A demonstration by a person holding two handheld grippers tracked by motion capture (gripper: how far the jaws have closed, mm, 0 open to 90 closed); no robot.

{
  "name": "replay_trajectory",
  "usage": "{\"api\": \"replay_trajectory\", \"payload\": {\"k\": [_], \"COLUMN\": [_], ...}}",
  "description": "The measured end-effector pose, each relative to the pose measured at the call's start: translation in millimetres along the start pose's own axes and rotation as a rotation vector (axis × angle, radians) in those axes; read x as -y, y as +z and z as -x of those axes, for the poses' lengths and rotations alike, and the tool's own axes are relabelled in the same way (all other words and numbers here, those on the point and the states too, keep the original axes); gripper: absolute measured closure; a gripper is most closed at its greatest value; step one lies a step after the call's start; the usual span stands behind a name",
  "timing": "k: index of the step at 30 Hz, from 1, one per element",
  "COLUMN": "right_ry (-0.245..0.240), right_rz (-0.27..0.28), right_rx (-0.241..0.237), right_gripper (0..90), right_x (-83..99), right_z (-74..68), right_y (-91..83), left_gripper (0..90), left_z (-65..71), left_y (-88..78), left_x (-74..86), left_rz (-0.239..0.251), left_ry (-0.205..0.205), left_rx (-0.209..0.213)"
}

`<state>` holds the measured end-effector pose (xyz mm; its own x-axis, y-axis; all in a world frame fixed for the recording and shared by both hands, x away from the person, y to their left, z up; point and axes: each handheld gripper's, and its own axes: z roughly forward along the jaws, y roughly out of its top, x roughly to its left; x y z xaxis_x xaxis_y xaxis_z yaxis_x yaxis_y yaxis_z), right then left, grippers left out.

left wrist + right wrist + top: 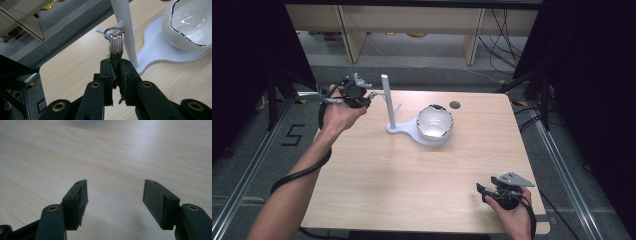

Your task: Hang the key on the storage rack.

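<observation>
A bunch of silver keys (116, 46) on a metal ring stands up from my left gripper (117, 65), whose jaws are shut on the blades. The ring sits close to the short side peg of a white post stand (126, 30); whether it touches the peg I cannot tell. In the high view my left gripper (368, 97) is at the table's far left, just left of the white post (387, 100). A glossy white bowl (435, 122) rests on the stand's base. My right gripper (115, 195) hangs open over bare wood, near the front right corner (484, 191).
The light wooden table (412, 175) has a small round hole (455, 105) near its far edge. Metal frame rails and cables run along both sides on the floor. Shelving stands beyond the table's far edge.
</observation>
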<state>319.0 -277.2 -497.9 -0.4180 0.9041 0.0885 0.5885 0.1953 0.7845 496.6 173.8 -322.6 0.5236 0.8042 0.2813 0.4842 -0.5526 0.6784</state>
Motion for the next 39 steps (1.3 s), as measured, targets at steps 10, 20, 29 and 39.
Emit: {"api": "replay_trajectory", "payload": {"k": [10,20,29,39], "right_ry": [-0.001,-0.001,-0.001,-0.003], "right_rz": [-0.001,0.002,-0.001,0.005], "right_rx": [0.001,-0.002,0.004,0.005], "right_gripper": [37.6,37.7,37.7,37.7], "right_x": [0.1,0.3,0.2,0.5], "right_z": [0.2,0.5,0.6,1.2], "right_y": [0.2,0.5,-0.1,-0.1], "left_gripper": [80.9,80.8,80.6,81.2], "left_z": [-2.8,-1.0,-0.4,-1.4], "left_y": [5.8,10.4,14.8,21.4], "left_x": [2.6,3.2,2.8,4.8], "left_rz": [-0.017,-0.020,-0.020,-0.014], "left_ry": [-0.007,0.008,0.004,-0.016], "left_rx": [-0.005,-0.002,0.003,0.010]}}
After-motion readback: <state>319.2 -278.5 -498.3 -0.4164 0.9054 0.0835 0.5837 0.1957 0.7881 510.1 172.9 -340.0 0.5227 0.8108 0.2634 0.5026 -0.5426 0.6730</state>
